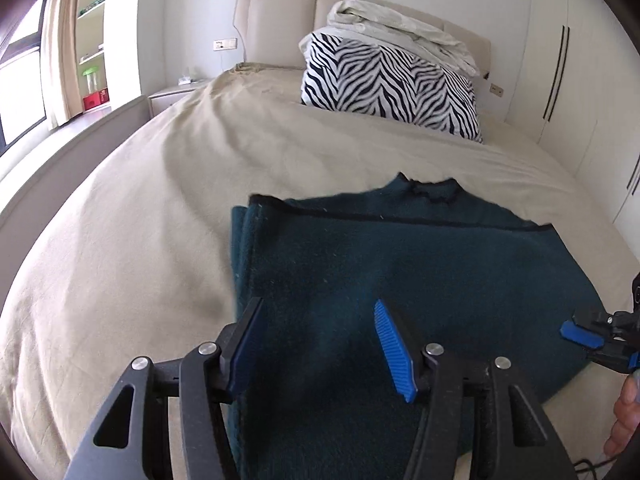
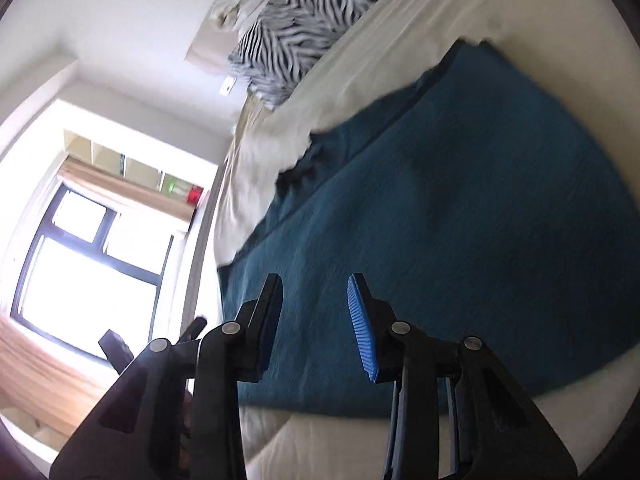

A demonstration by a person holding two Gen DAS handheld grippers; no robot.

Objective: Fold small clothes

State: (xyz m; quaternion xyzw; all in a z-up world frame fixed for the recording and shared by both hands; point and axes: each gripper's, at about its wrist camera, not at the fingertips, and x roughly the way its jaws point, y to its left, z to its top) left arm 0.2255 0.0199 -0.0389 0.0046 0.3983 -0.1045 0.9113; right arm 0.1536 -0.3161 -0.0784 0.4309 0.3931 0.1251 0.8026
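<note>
A dark teal fleece garment point(image 1: 400, 264) lies flat on the beige bed sheet point(image 1: 120, 248), with a folded edge along its left side and a black-trimmed neckline at its far edge. My left gripper point(image 1: 320, 320) is open and empty, hovering over the garment's near left part. My right gripper point(image 2: 316, 300) is open and empty above the garment point(image 2: 460, 200), tilted sideways. The right gripper also shows in the left wrist view point(image 1: 588, 336) at the garment's right edge.
A zebra-print pillow point(image 1: 388, 84) and a crumpled white quilt point(image 1: 400, 28) lie at the headboard. A nightstand point(image 1: 176, 94) and window point(image 2: 88, 264) are to the left, wardrobe doors point(image 1: 580, 80) to the right.
</note>
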